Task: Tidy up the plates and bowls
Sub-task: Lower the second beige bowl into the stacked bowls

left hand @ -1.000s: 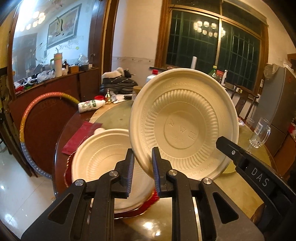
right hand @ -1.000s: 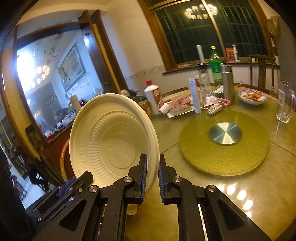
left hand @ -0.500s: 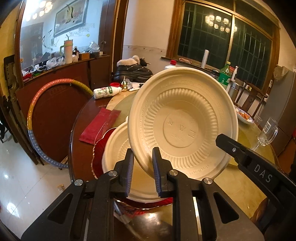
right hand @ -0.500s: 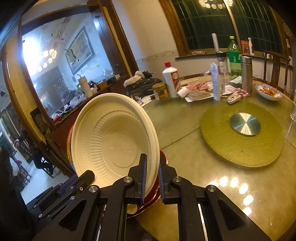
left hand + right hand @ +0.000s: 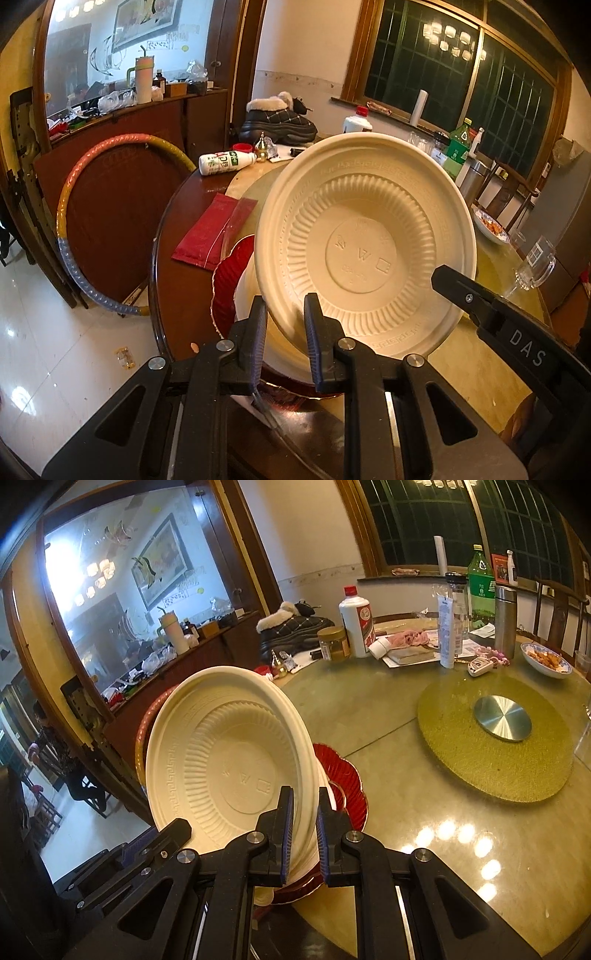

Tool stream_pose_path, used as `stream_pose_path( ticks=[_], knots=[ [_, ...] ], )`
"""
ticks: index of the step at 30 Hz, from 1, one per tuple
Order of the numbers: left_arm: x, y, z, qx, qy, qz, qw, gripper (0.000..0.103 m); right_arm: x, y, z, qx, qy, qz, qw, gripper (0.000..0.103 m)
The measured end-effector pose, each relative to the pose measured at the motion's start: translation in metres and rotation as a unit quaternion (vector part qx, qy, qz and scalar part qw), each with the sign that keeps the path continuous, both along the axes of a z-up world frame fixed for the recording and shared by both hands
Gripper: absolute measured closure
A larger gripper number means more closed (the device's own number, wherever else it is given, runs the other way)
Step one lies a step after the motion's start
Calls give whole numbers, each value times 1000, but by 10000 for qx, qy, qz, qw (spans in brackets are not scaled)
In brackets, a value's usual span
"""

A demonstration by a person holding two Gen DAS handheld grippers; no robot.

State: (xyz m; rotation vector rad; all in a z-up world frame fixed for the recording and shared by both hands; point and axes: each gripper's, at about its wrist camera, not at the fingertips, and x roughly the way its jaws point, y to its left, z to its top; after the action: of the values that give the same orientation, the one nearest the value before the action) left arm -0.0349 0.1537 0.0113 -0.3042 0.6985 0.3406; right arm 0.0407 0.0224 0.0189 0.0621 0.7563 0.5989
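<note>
So, one cream bowl [image 5: 364, 254] is pinched at its rim by both the left gripper [image 5: 284, 332] and right gripper [image 5: 304, 823], tilted above the stack [image 5: 332, 786] on the surface [image 5: 424, 812]. It's not yet nested; placement and release are left.

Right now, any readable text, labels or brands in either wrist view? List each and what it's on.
"DAS": white letters on the black arm of the right tool, seen in the left wrist view.
"W": embossed on the underside of the cream bowl; the marks around it are too faint to read.
White milk bottle, white liquor bottle, green bottle: labels too small or blurred.
</note>
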Motion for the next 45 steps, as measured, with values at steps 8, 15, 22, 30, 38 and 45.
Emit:
stream_pose_path(
  ticks=[8, 15, 22, 30, 38, 45],
  knots=[
    [7, 10, -3, -136, 218, -117, 9996, 84, -1, 8, -1, -143, 128, 11, 9998, 91],
    [13, 12, -10, -158, 353, -150, 9991, 84, 5, 11, -9, -179, 284, -2, 9994, 91],
    [15, 11, -12, -152, 439, -172, 9988, 84, 10, 11, -16, -174, 447, 0, 9988, 89],
    [18, 14, -12, -133, 531, -197, 9983, 84, 14, 12, -20, -154, 577, 22, 9982, 88],
    [24, 15, -13, -139, 619, -221, 9977, 84, 23, 10, -21, -32, 794, 17, 9968, 88],
    [31, 18, -14, -195, 711, -193, 9971, 84, 33, 11, -22, 79, 998, -14, 9950, 87]
  ],
)
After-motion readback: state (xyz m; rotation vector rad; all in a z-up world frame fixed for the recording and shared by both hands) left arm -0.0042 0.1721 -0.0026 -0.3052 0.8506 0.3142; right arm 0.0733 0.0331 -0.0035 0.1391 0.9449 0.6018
